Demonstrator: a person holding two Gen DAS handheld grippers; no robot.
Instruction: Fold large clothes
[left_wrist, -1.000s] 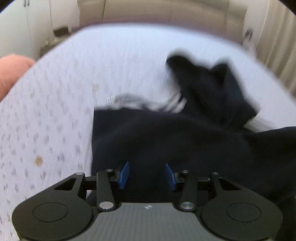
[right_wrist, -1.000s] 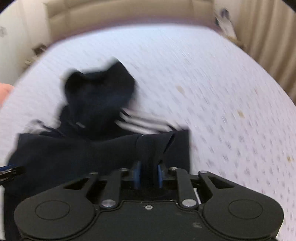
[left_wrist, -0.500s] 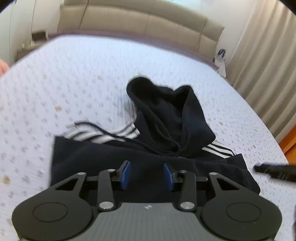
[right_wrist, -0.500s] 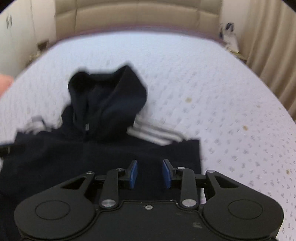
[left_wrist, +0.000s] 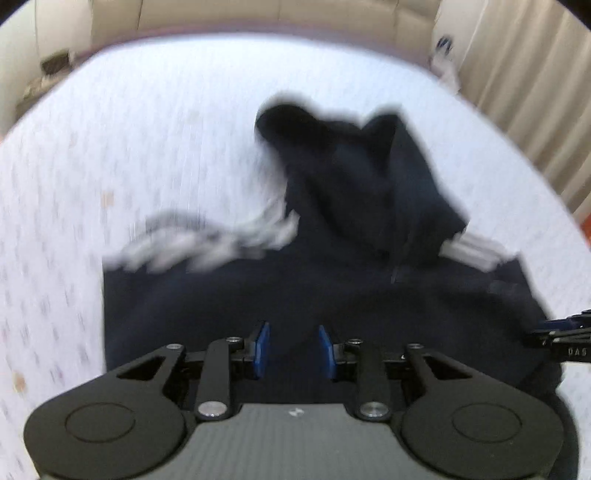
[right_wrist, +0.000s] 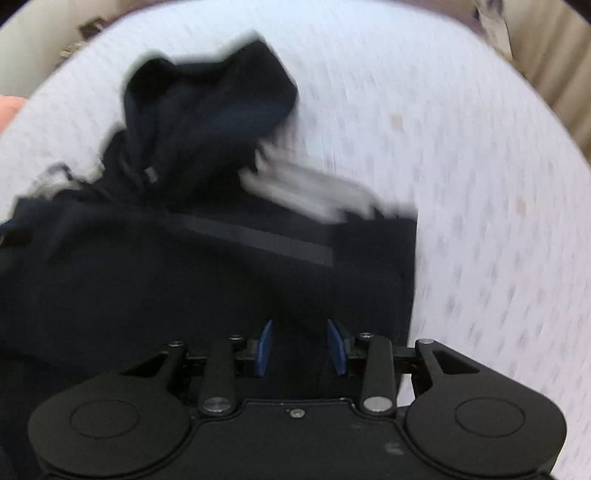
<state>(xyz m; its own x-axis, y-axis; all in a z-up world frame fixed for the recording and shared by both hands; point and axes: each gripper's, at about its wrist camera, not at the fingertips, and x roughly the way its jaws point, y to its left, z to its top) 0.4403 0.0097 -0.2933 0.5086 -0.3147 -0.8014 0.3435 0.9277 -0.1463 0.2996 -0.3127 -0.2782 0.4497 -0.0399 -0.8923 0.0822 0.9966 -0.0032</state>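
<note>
A black hoodie (left_wrist: 295, 280) with white sleeve stripes (left_wrist: 207, 243) lies folded on the bed, its hood (left_wrist: 354, 166) at the far side. It also shows in the right wrist view (right_wrist: 184, 258), with its hood (right_wrist: 210, 99) and stripes (right_wrist: 314, 192). My left gripper (left_wrist: 293, 350) is open, low over the near part of the hoodie. My right gripper (right_wrist: 301, 347) is open over the hoodie's right part. The right gripper's tip (left_wrist: 561, 332) shows at the right edge of the left wrist view. Both views are blurred.
The bed has a white patterned sheet (left_wrist: 110, 155) and a beige padded headboard (left_wrist: 258, 14). Beige curtains (left_wrist: 535, 92) hang at the right. A nightstand (left_wrist: 51, 66) stands at the far left. A pink object (right_wrist: 9, 109) shows at the left edge.
One second ago the right gripper was shut on a fold of the hoodie; it has let go and is open. Both grippers have since dropped closer to the garment.
</note>
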